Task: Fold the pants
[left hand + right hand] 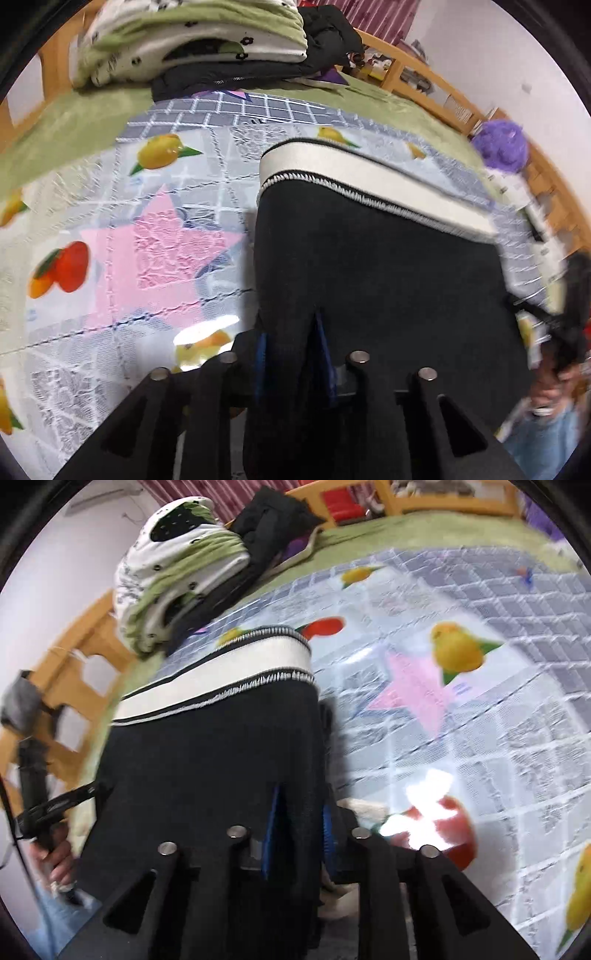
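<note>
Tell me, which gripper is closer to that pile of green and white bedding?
Left. The pile lies almost straight ahead of the left gripper; from the right gripper it sits ahead and off to the left, past the pants.

Fruit-and-star printed mat (110, 206) spread over green blanket (55, 122); folded green-white bedding (192, 40) stacked atop black garment (325, 33); purple fluffy ball (504, 142) near wooden frame (417, 70).
</note>
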The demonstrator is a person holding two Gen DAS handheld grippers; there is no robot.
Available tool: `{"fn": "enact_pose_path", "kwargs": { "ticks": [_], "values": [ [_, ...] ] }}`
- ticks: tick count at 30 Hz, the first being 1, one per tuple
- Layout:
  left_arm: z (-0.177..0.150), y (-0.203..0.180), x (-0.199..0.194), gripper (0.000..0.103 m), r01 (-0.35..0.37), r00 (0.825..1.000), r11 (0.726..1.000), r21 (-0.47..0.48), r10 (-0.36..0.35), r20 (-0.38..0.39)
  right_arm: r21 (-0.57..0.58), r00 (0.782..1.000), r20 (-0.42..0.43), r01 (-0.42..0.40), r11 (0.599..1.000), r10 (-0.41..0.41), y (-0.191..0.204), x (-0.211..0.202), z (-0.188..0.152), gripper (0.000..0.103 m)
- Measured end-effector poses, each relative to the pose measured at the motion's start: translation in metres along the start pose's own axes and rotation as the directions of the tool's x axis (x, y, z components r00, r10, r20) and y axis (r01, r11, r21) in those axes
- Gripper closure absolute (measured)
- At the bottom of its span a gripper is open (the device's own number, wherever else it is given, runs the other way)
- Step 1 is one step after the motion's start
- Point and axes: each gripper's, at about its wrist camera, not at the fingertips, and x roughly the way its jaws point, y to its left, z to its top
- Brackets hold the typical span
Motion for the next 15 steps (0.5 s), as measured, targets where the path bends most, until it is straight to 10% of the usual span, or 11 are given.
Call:
{"fn": "enact_pose_path", "kwargs": {
  "ticks": [4,15],
  "values": [
    [-0.008,-0.005,-0.017,0.057,-0.060,0.998,0.998,0.022,0.060,0.018,-0.118,0.989,0.066,0.143,0.983,-0.136,0.026,-0.023,-0.007,0.076],
    [0.004,-0.012,-0.117,0.051,-0.119,0.977,0.992,-0.030,0.123,0.177,0.030,0.926,0.340,0.163,0.986,-0.163,0.005,-0.135,0.003,0.059]
  ]
}}
